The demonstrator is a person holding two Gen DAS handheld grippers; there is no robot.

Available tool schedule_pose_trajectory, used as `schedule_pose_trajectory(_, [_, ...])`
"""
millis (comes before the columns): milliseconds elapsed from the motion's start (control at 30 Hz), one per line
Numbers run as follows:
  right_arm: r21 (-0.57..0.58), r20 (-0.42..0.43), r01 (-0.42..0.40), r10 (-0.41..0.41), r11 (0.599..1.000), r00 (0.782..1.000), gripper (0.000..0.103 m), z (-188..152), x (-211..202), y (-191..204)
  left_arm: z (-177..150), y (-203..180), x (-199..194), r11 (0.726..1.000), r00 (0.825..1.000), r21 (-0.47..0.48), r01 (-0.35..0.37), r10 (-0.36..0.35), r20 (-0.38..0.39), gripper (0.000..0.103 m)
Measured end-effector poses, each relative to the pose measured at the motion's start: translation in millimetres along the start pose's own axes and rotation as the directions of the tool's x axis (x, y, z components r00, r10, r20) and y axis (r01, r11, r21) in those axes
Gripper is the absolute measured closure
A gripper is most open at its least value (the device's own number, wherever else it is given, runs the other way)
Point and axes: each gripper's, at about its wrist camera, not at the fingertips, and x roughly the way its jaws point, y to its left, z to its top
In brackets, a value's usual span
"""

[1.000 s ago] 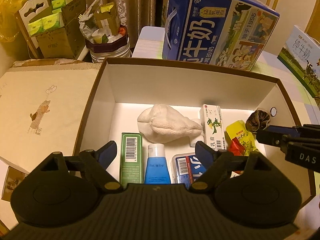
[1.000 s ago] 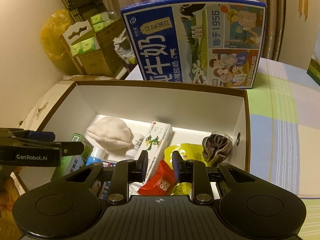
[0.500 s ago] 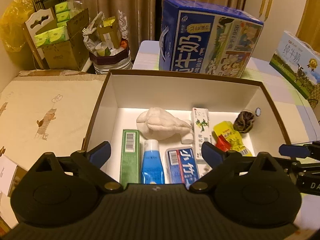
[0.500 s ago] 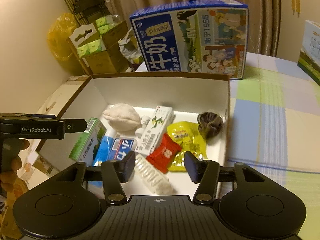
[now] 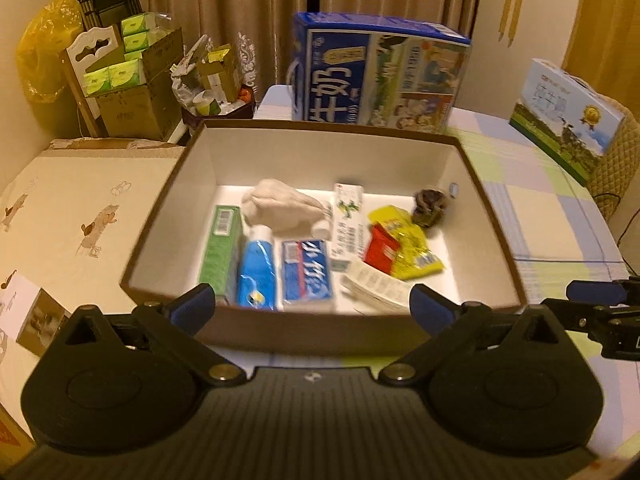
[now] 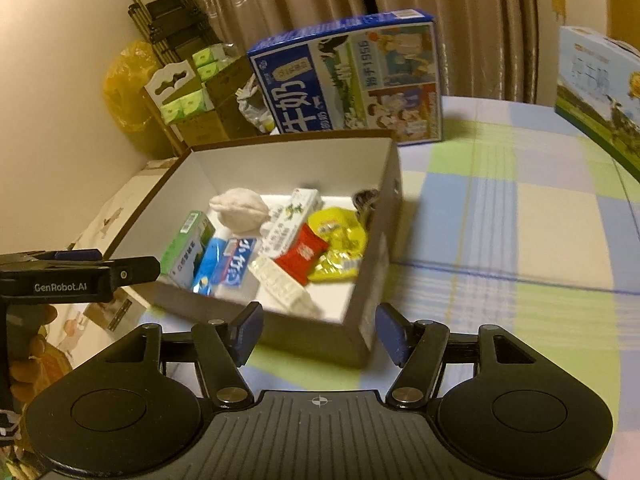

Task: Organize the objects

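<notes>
My left tongs [image 5: 312, 310] gape empty before brown box [image 5: 168, 216]; green carton [image 5: 222, 248], blue tube [image 5: 258, 268] inside, slightly blurred.

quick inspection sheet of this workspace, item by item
surface: round table with checked cloth; bare around the box on the right.
job's things: open brown box holds green carton, blue tube, blue packet, white cloth bundle, white medicine box, red sachet, yellow packet, dark scrunchie, clear blister strip.
clutter: blue milk carton case behind the box; a second case far right.
grippers: left gripper open, empty, in front of the box; right gripper open, empty, at the box's near corner.
cables: nothing seen.
surroundings: curtains, cardboard boxes of green packs, yellow bag.
</notes>
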Motion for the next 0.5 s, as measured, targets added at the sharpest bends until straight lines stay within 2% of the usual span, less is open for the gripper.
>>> schedule_pose_trajectory(167, [0.003,-0.009,0.005,-0.005,1.0,1.0,0.043,-20.0,-27.7,-16.9,-22.7,-25.8,-19.8,0.998,0.998,-0.022,0.058,-0.058,-0.019,0.001])
schedule_pose_trajectory(300, [0.008,-0.016,0.025,-0.025,1.0,1.0,0.043,-36.0,-49.2,-29.8,-41.9,-53.0,-36.2,0.999,0.998,0.0,0.05,-0.05,-0.027,0.001])
schedule_pose_trajectory(500, [0.018,-0.026,0.053,-0.052,0.998,0.998,0.043,-61.4,-82.6,-48.7,-68.3,-89.5,-51.1,0.997,0.996,0.016,0.076,-0.075,-0.056,0.001])
